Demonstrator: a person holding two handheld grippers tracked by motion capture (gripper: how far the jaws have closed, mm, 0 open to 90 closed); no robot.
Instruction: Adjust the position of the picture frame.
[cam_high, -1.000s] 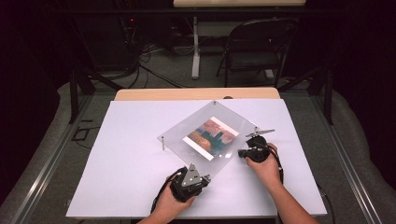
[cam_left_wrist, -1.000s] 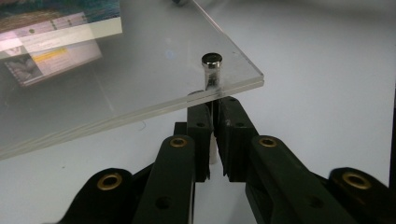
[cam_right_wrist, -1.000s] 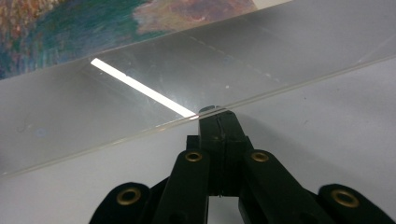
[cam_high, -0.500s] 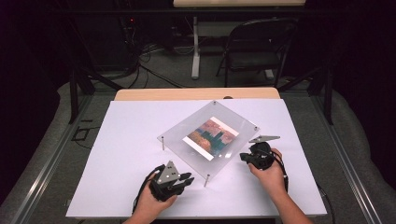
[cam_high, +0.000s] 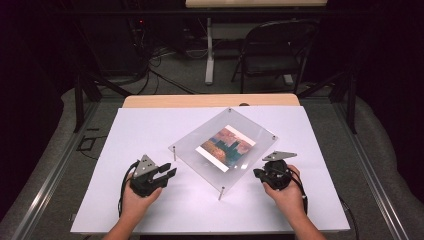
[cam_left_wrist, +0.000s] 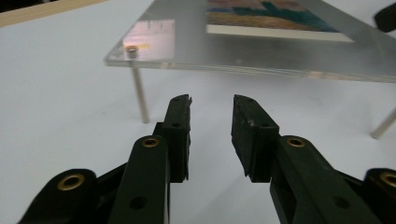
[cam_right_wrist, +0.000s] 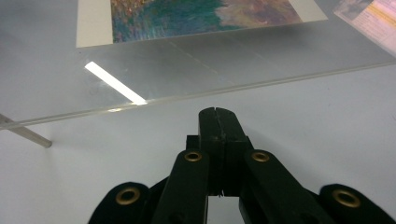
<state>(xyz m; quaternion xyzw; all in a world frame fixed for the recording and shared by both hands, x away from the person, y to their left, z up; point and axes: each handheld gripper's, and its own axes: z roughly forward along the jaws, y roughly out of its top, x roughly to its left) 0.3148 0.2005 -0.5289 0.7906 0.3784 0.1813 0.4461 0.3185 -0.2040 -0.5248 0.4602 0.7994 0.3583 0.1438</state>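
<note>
Grippers sit on either side of the clear acrylic frame (cam_high: 224, 147), which stands on thin metal legs near the middle of the white table (cam_high: 125, 140) with a colourful print (cam_high: 226, 146) sandwiched in it. The left gripper (cam_high: 169, 171) lies just off the frame's near-left corner, apart from it; its jaws have just been opening and stand spread with nothing between them (the frame's edge and one leg (cam_left_wrist: 139, 93) lie straight ahead). The right gripper (cam_high: 257, 173) rests beside the frame's near-right edge, jaws pressed together and empty. I judge this a pause between holds: next the left gripper would need to advance level and close on the frame's edge.
</note>
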